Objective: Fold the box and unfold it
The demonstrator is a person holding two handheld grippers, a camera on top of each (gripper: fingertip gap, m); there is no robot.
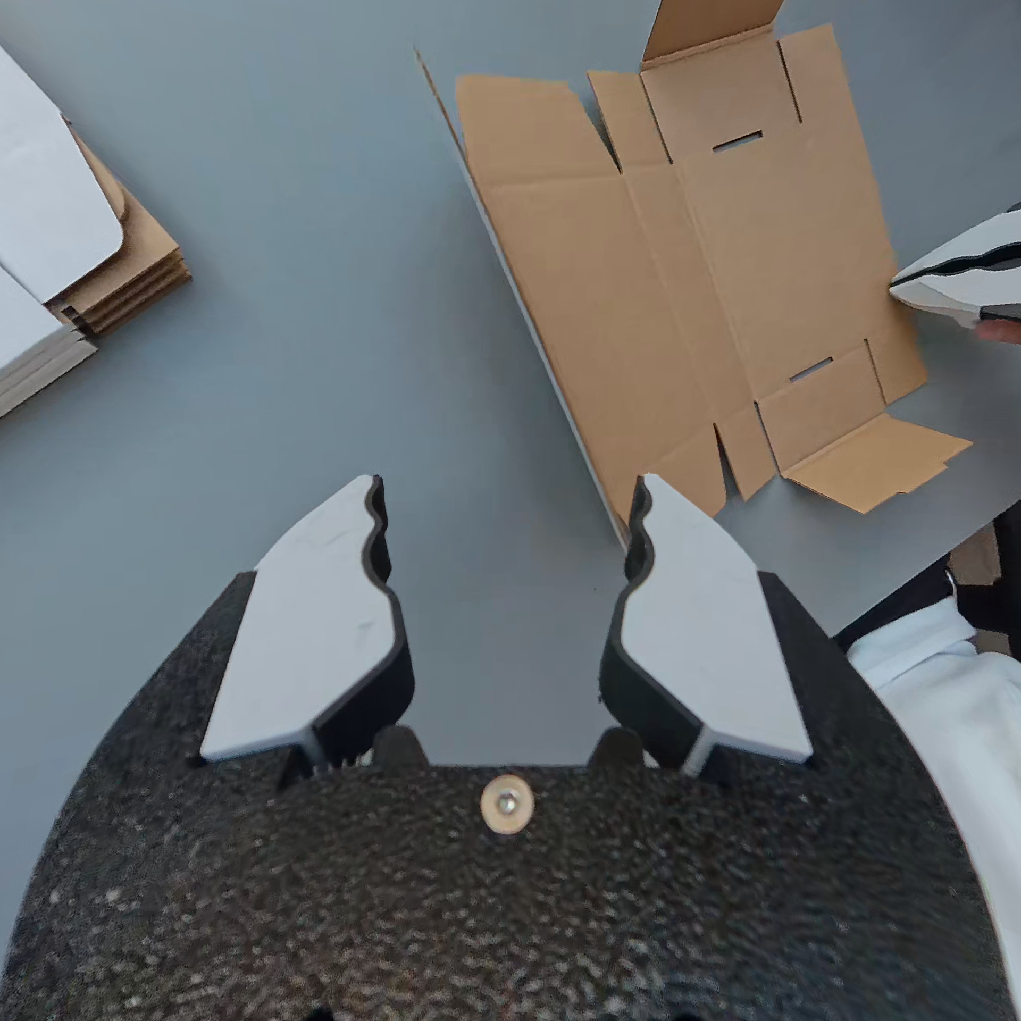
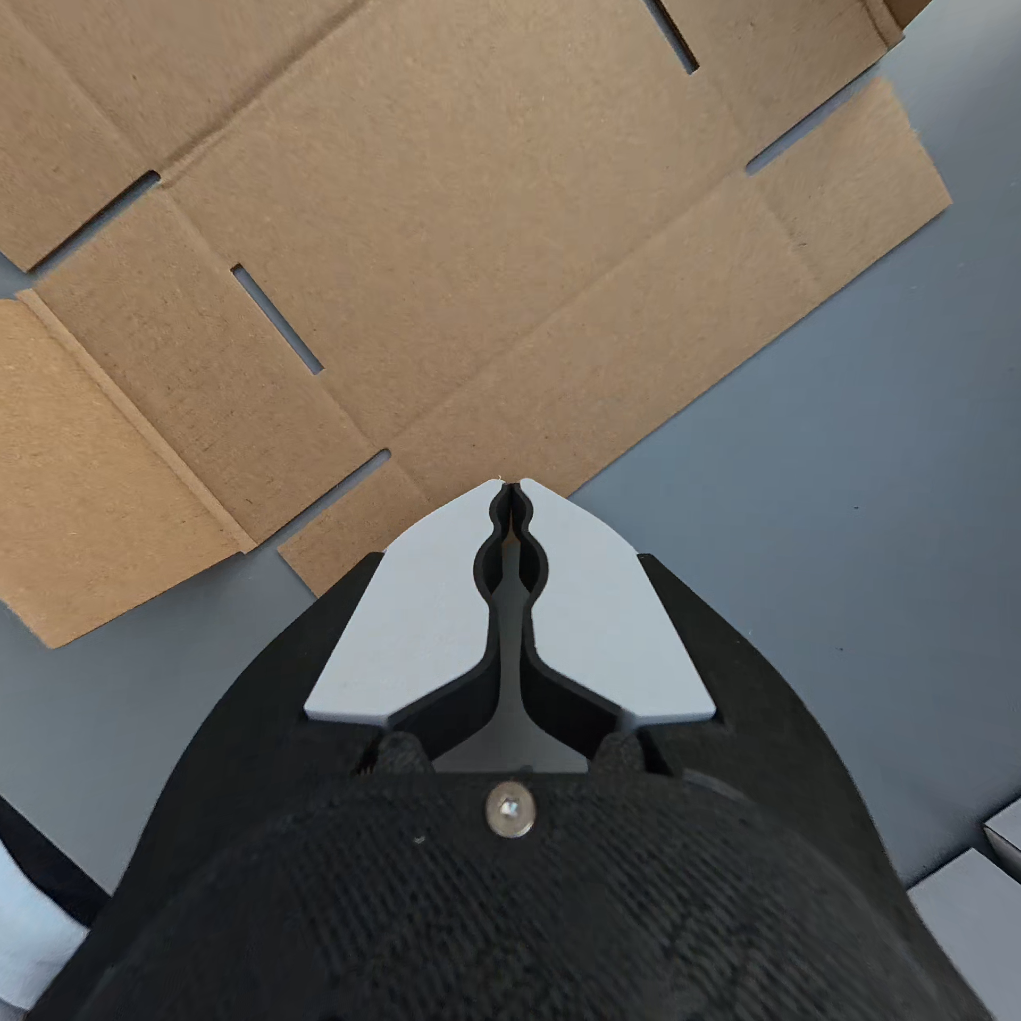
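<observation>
A brown cardboard box (image 1: 690, 287) lies unfolded, inner side up, on the grey table (image 1: 309, 232). Its left long panel stands tilted up and shows a white outer face. Its far flap is also raised. My left gripper (image 1: 508, 486) is open and empty above the bare table, just left of the box's near corner. My right gripper (image 2: 511, 486) is shut, with its tips at the box's (image 2: 442, 221) near edge. I cannot tell if they touch it. The right gripper also shows in the left wrist view (image 1: 906, 287), at the box's right edge.
A stack of flat boxes (image 1: 83, 265), white outside and brown inside, lies at the table's left. More white-grey cardboard (image 2: 983, 928) sits at the lower right of the right wrist view. A person's white garment (image 1: 950, 718) is past the table's near right edge.
</observation>
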